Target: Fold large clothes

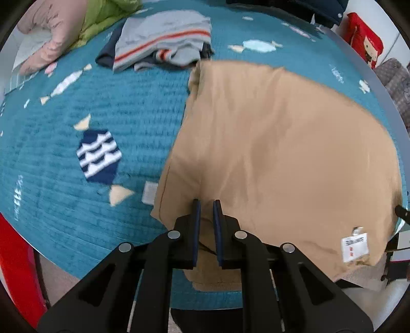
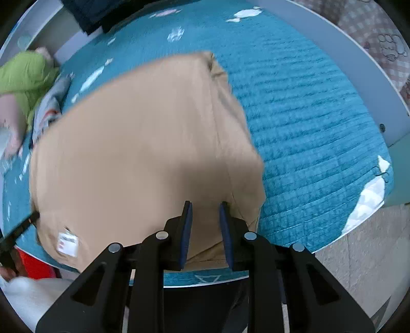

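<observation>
A large tan garment lies spread on the teal quilted bed cover, with a white label near its near edge. My left gripper is over the garment's near left part, its jaws a narrow gap apart with tan cloth between them. In the right wrist view the same tan garment fills the middle, with its label at lower left. My right gripper is over the near right part, jaws slightly apart with tan cloth between the fingers. The image is blurred.
A grey top with an orange stripe lies crumpled at the far side, with pink and green clothes beyond it. A red cushion stands off the bed's far right. The bed's edge runs along the right.
</observation>
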